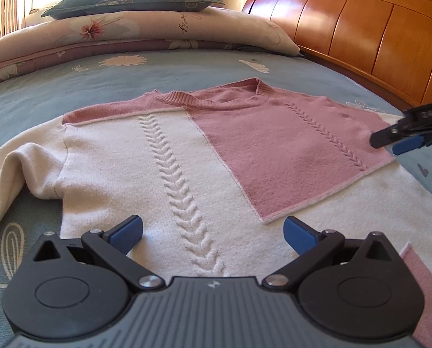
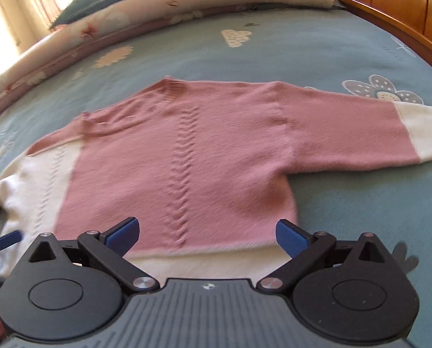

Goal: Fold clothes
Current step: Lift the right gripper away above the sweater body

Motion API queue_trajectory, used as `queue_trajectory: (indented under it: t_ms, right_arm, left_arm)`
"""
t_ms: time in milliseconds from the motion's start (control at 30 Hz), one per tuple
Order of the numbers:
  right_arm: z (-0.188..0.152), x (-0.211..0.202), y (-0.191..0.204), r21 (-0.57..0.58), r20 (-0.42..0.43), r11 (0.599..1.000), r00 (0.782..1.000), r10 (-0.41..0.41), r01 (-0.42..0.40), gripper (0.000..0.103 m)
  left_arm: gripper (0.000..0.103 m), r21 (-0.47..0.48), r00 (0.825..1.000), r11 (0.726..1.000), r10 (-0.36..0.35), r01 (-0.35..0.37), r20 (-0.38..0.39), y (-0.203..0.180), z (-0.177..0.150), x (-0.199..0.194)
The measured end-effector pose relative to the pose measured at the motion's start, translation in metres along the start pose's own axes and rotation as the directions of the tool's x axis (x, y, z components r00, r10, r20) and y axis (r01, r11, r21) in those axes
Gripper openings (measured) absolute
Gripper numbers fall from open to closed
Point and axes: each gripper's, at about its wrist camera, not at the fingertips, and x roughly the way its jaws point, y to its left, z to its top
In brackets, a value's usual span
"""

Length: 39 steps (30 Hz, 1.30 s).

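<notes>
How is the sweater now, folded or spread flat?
Spread flat: the sweater lies face up on the bedspread, its pink sleeve stretched sideways, nothing folded over.

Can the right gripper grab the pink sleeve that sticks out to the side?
Probably yes. The right gripper is open and holds nothing, and the pink sleeve lies flat on the blue bedspread with nothing on top of it or in between.
</notes>
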Motion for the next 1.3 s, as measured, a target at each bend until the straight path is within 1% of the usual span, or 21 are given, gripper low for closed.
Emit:
queue_trajectory:
  t_ms: [67, 167, 200, 233, 300, 433, 567, 700, 767, 900, 1000, 1067, 1133, 1200, 1267, 1300]
  right_arm:
    - [-0.013, -0.002, 0.015, -0.052, -0.008, 0.998, 1.0, -0.029, 0.028, 0.103]
    - [-0.037, 0.01, 0.03, -0.137, -0.05, 0.986, 0.994, -0.099, 0.092, 0.103]
    - [-0.045, 0.017, 0.031, -0.148, -0.063, 0.982, 0.99, -0.125, 0.114, 0.103]
    - [-0.051, 0.018, 0.032, -0.148, -0.048, 0.981, 0.99, -0.133, 0.125, 0.103]
    - [-0.058, 0.015, 0.031, -0.138, -0.004, 0.982, 0.991, -0.131, 0.13, 0.103]
    - [-0.063, 0.013, 0.027, -0.121, 0.026, 0.985, 0.992, -0.119, 0.122, 0.103]
    - [-0.072, 0.01, 0.026, -0.117, 0.079, 0.986, 0.991, -0.111, 0.12, 0.103]
    - [-0.08, 0.008, 0.024, -0.128, 0.129, 0.985, 0.987, -0.095, 0.111, 0.103]
    - [-0.083, 0.006, 0.022, -0.134, 0.152, 0.986, 0.985, -0.08, 0.101, 0.103]
    - [-0.089, 0.004, 0.018, -0.154, 0.181, 0.985, 0.982, -0.052, 0.081, 0.103]
    - [-0.084, 0.002, 0.022, -0.133, 0.144, 0.987, 0.987, -0.071, 0.091, 0.103]
    - [-0.086, 0.0, 0.022, -0.123, 0.133, 0.989, 0.989, -0.07, 0.086, 0.103]
    - [-0.089, -0.004, 0.023, -0.117, 0.123, 0.99, 0.99, -0.069, 0.084, 0.103]
    - [-0.091, -0.007, 0.024, -0.116, 0.116, 0.99, 0.991, -0.061, 0.074, 0.103]
    - [-0.093, -0.01, 0.025, -0.12, 0.11, 0.991, 0.993, -0.046, 0.059, 0.103]
    - [-0.093, -0.011, 0.024, -0.119, 0.105, 0.992, 0.994, -0.039, 0.052, 0.103]
  left_arm:
    - [0.102, 0.011, 1.0, 1.0, 0.012, -0.011, -0.005, -0.002, -0.001, 0.002]
    - [0.102, 0.046, 0.999, 0.998, 0.034, -0.034, -0.003, -0.006, -0.004, 0.005]
    - [0.102, 0.055, 0.999, 0.998, 0.039, -0.039, 0.0, -0.008, -0.005, 0.005]
    - [0.102, 0.057, 0.999, 0.998, 0.041, -0.041, 0.002, -0.008, -0.005, 0.005]
    - [0.102, 0.048, 0.999, 0.998, 0.035, -0.035, 0.001, -0.006, -0.005, 0.006]
    - [0.102, 0.054, 0.999, 0.998, 0.032, -0.032, 0.001, -0.006, -0.005, 0.006]
    - [0.102, 0.051, 1.0, 0.998, 0.023, -0.023, 0.003, -0.004, -0.006, 0.006]
    - [0.102, 0.077, 1.0, 0.997, 0.014, -0.013, -0.012, -0.005, -0.006, 0.003]
    - [0.102, 0.07, 0.999, 0.997, 0.026, -0.024, -0.026, -0.006, -0.006, 0.001]
    - [0.102, 0.038, 0.996, 0.996, 0.084, -0.083, -0.035, -0.01, -0.017, -0.016]
    - [0.102, 0.041, 0.991, 0.992, 0.122, -0.12, -0.048, -0.015, -0.032, -0.036]
    - [0.102, 0.034, 0.988, 0.99, 0.137, -0.135, -0.077, -0.015, -0.034, -0.044]
    - [0.102, 0.019, 0.983, 0.988, 0.154, -0.153, -0.099, -0.012, -0.02, -0.047]
    - [0.102, 0.007, 0.982, 0.986, 0.165, -0.165, -0.095, -0.008, 0.0, -0.046]
    - [0.102, -0.027, 0.988, 0.99, 0.133, -0.135, -0.073, -0.002, 0.03, -0.04]
    - [0.102, -0.052, 0.993, 0.993, 0.1, -0.103, -0.062, 0.001, 0.047, -0.032]
